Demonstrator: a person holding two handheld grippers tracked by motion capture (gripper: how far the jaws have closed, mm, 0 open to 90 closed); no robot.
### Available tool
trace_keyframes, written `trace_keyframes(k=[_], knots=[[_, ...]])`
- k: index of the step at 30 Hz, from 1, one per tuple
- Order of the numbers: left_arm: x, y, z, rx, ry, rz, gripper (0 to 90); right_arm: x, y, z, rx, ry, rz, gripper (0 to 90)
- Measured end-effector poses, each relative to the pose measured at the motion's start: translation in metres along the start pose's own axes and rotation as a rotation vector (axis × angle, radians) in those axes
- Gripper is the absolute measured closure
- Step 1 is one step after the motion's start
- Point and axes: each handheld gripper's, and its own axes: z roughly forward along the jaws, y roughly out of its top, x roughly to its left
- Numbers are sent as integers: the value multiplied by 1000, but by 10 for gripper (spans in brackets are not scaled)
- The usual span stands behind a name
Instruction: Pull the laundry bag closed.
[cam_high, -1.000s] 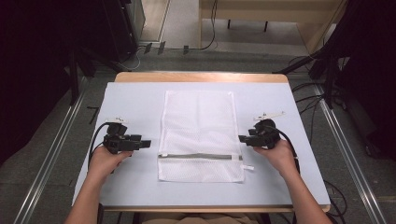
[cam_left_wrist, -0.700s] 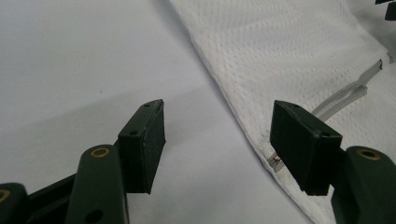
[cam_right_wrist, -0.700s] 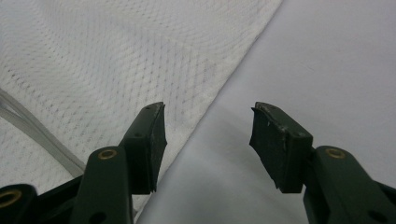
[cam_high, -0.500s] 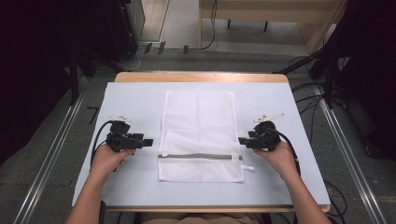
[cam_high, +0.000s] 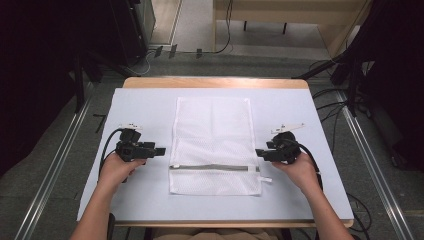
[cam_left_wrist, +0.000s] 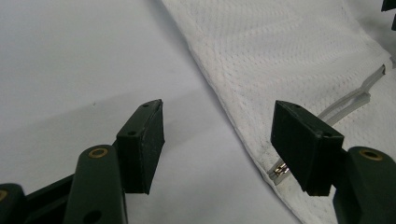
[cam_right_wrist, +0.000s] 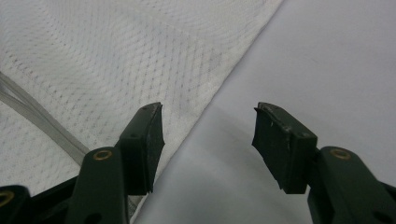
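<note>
Mesh bag (cam_high: 212, 142) lies flat on the counter (cam_high: 300, 110), long axis 12-to-6 | your left claw (cam_high: 159, 150) at its 9, right claw (cam_high: 260, 153) at its 3 | both jaws apart, empty.

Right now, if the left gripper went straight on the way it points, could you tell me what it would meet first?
Most likely the left edge of the white mesh bag, near the zipper. The left gripper is open and points at that edge; how far above the table it rides is unclear.

A mesh bag (cam_high: 212, 142) lies flat in the middle of the table (cam_high: 150, 107). The left gripper (cam_high: 161, 150) is just beside its left edge. The right gripper (cam_high: 258, 152) is just beside its right edge.
</note>
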Motion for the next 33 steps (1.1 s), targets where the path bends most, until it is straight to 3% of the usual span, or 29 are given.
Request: trace_keyframes(k=[9, 33], knots=[[-1, 1, 0, 3, 7, 7, 351, 4, 0, 0, 10, 10, -3, 432], [-3, -3, -7, -10, 10, 15, 351, 47, 9, 5, 24, 71, -101, 446]])
